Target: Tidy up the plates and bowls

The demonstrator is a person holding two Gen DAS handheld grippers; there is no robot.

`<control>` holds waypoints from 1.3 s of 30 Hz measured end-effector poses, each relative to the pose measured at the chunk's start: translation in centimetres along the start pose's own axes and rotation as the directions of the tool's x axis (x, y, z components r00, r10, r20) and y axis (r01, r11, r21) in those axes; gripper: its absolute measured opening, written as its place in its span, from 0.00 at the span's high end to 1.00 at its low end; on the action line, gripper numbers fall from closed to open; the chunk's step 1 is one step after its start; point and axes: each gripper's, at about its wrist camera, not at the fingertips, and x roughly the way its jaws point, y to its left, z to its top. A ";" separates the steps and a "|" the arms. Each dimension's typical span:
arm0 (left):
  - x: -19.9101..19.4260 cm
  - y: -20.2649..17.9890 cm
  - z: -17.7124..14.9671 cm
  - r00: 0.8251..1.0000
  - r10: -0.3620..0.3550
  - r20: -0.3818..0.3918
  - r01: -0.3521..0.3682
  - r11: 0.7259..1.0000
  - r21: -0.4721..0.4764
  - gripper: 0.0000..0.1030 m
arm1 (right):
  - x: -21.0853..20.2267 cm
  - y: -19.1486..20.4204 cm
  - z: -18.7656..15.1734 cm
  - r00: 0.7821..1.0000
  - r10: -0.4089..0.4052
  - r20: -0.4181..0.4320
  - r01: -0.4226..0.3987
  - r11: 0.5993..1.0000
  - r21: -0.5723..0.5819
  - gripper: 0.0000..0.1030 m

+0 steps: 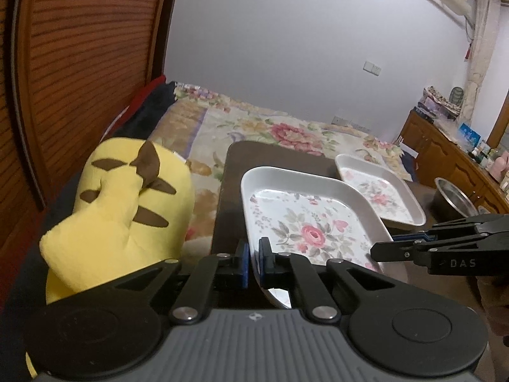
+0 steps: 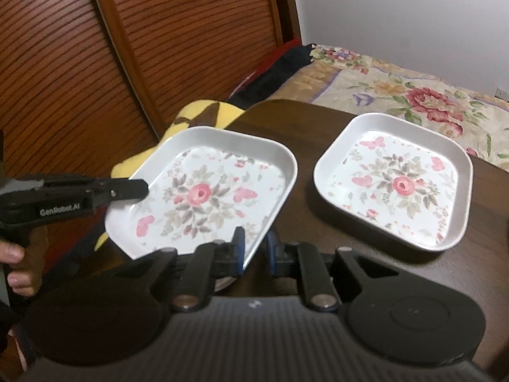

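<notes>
A square white plate with a pink rose print (image 1: 311,222) (image 2: 203,191) is held tilted, its left side over a yellow plush toy. My left gripper (image 1: 254,261) is shut on its near rim, and from the right wrist view its tip (image 2: 144,187) pinches the plate's left edge. My right gripper (image 2: 256,248) (image 1: 383,248) straddles the opposite rim. Its inner pad lies on the plate and a thin gap shows at the outer pad. A second matching plate (image 1: 380,187) (image 2: 394,181) lies flat on the dark table (image 2: 302,121). A metal bowl (image 1: 455,197) sits further right.
The yellow plush toy (image 1: 127,197) (image 2: 203,111) lies left of the table on a bed with a floral cover (image 1: 286,130). A louvred wooden door (image 1: 79,63) stands at the left, and a crowded wooden dresser (image 1: 451,156) at the right. A person's hand (image 2: 16,254) holds the left gripper.
</notes>
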 end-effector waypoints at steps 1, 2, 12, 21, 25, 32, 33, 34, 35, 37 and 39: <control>-0.5 -0.4 0.1 1.000 0.000 0.005 0.000 1.000 0.005 0.94 | -0.5 0.0 -0.1 1.000 0.002 0.005 -0.002 1.000 0.005 0.84; -0.9 -0.8 0.1 1.000 -0.002 0.008 0.002 1.000 0.010 0.93 | -0.9 0.0 -0.2 1.000 0.002 0.009 -0.002 1.000 0.005 0.84; -4.0 -6.1 -0.3 0.997 -0.060 0.043 0.057 0.996 0.072 0.93 | -7.1 -1.0 -2.2 0.996 -0.041 0.082 0.038 0.999 0.038 0.84; -5.5 -9.9 -1.7 0.991 -0.125 0.050 0.119 0.986 0.115 0.92 | -11.3 -2.0 -5.1 0.988 -0.096 0.120 0.088 0.994 0.068 0.84; -6.2 -10.9 -2.9 0.989 -0.143 0.045 0.137 0.982 0.127 0.92 | -12.6 -2.2 -6.5 0.986 -0.109 0.129 0.099 0.992 0.081 0.84; -7.3 -11.8 -5.6 0.987 -0.159 0.023 0.155 0.979 0.135 0.92 | -14.1 -2.1 -9.3 0.984 -0.117 0.135 0.105 0.990 0.095 0.84; -7.3 -11.9 -6.0 0.987 -0.160 0.018 0.156 0.978 0.136 0.92 | -14.2 -2.0 -9.7 0.984 -0.118 0.134 0.106 0.990 0.094 0.84; -7.4 -12.0 -6.4 0.987 -0.159 0.012 0.156 0.978 0.140 0.92 | -14.3 -2.0 -10.2 0.984 -0.119 0.132 0.107 0.990 0.094 0.84; -7.4 -12.2 -6.8 0.987 -0.159 0.008 0.156 0.977 0.144 0.92 | -14.4 -2.0 -10.7 0.984 -0.119 0.130 0.107 0.990 0.096 0.84; -7.5 -12.4 -7.6 0.987 -0.158 0.001 0.156 0.976 0.152 0.92 | -14.4 -2.0 -11.5 0.985 -0.119 0.128 0.107 0.989 0.101 0.84; -7.5 -12.6 -8.3 0.988 -0.155 -0.005 0.154 0.975 0.157 0.92 | -14.4 -2.0 -12.2 0.985 -0.119 0.124 0.106 0.989 0.106 0.84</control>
